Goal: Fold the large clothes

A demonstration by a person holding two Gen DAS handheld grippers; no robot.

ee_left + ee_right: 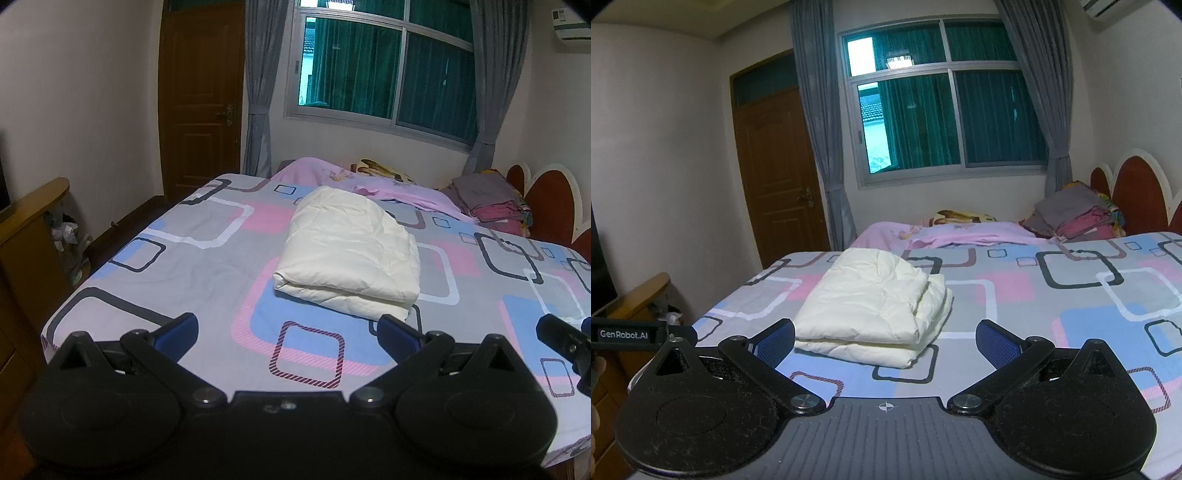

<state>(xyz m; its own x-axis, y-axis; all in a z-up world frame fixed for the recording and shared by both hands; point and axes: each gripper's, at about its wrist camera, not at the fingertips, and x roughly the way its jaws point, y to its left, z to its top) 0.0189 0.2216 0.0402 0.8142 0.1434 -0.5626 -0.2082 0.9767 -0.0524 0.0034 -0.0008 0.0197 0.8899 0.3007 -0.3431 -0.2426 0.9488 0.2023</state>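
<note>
Evidently both the left gripper and right gripper are hanging spread wide and empty, the folded cream quilt lying on the bedsheet just ahead of their fingertips; any tidying is calling for a low, level approach to the near fold. Only the right wrist view is showing the stacked open edges, on the quilt's right.

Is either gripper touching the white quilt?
Apart. Both wrist views show open left gripper and right gripper short of the quilt, bedsheet between.
</note>
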